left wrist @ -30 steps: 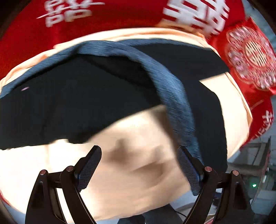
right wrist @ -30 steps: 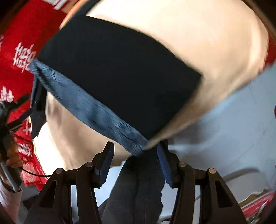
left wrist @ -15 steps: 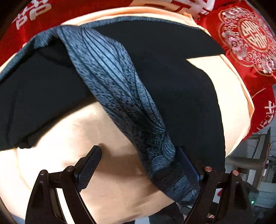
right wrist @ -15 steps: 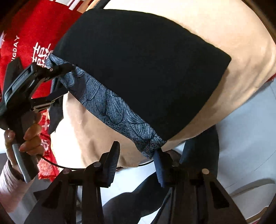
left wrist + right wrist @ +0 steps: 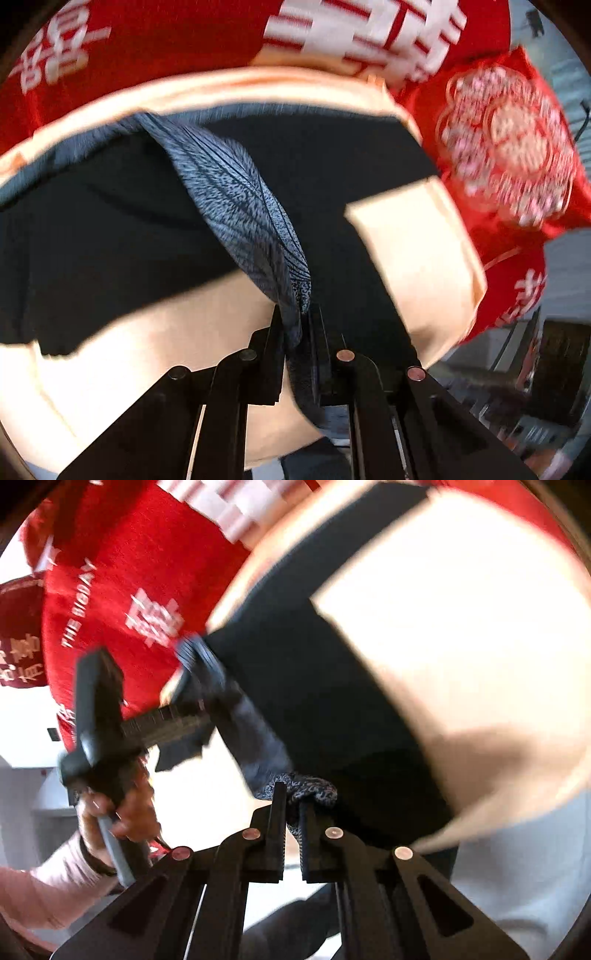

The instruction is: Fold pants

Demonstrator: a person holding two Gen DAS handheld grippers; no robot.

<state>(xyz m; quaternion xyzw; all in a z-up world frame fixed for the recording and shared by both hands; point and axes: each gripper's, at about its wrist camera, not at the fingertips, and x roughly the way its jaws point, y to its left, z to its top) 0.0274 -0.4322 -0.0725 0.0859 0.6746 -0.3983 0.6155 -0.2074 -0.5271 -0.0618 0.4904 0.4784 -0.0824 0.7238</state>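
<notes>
Motion-blurred black pants, far legs cut off, left gripper and right gripper each clamped on patterned waistband, peach sheet beneath, red cushion beyond.

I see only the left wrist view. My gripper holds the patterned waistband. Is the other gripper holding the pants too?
Observer: Yes. The right gripper is shut on the waistband at its other end.
Operator: Is my left gripper visible from there?
Observer: Yes, the left gripper shows up and to the left, clamped on the band.
Operator: Who holds it?
Observer: A bare hand grips its handle, with a pale pink sleeve behind.
</notes>
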